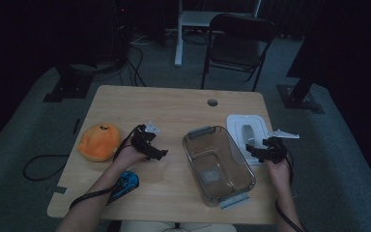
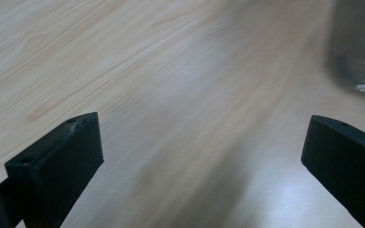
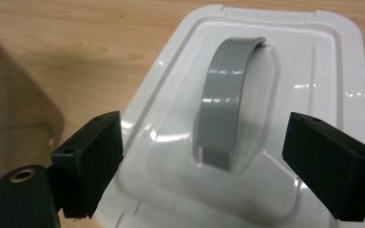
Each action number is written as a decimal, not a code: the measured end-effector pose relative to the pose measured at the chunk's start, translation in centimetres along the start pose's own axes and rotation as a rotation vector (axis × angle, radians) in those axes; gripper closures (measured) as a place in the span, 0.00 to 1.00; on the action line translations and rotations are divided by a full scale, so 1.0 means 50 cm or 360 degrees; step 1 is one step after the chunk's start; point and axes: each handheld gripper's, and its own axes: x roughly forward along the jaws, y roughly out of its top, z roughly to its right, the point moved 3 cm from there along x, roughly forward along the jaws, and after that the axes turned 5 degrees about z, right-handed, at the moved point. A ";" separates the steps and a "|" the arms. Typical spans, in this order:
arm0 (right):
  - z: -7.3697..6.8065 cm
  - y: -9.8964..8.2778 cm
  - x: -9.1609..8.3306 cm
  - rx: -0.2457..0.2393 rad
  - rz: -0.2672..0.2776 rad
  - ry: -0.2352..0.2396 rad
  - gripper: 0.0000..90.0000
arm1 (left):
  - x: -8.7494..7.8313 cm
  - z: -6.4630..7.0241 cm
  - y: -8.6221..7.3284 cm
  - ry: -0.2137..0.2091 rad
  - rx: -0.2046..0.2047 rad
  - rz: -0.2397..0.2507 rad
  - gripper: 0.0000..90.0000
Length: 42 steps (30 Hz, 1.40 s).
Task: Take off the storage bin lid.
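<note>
Your right tool (image 1: pixel 260 151) hangs over the white lid (image 1: pixel 245 126), which lies flat on the bench (image 1: pixel 174 106) just right of the clear plastic box (image 1: pixel 217 166). Lying there with its grey handle (image 3: pixel 225 102) facing up, the lid looks parked out of the way so the box stays open for loading; the box appears empty. In the right tool view, the two black jaws stand wide apart, one on each side of the handle, and neither pad touches the handle or the lid. So that tool holds nothing; it is spread about as wide as it goes, right above the lid's near edge.

Your left tool (image 1: pixel 158 153) sits in the middle of the bench, between the orange soft toy (image 1: pixel 99 141) at the left and the box. Its jaws are also wide, with only bare wood between them and one corner of the box off at the far right of its view. It carries nothing.

A small blue thing (image 1: pixel 128 181) lies near your left forearm at the near edge; I cannot tell what it is. Both the toy and this piece sit within easy reach of your left hand, likely waiting to go into the box.
</note>
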 end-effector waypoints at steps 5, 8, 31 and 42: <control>-0.017 -0.016 -0.025 -0.0025 -0.0003 0.0037 0.15 | -0.015 0.038 0.015 -0.0040 0.0065 0.0011 0.01; -0.030 -0.029 -0.037 -0.0038 0.0000 0.0051 0.15 | -0.019 0.051 0.018 -0.0053 0.0096 0.0008 0.01; -0.112 -0.122 -0.071 -0.0103 -0.0101 0.0230 0.15 | -0.009 0.134 0.044 -0.0150 0.0150 0.0034 0.01; -0.145 -0.127 -0.071 -0.0173 -0.0125 0.0314 0.15 | 0.004 0.134 0.056 -0.0118 0.0194 0.0001 0.01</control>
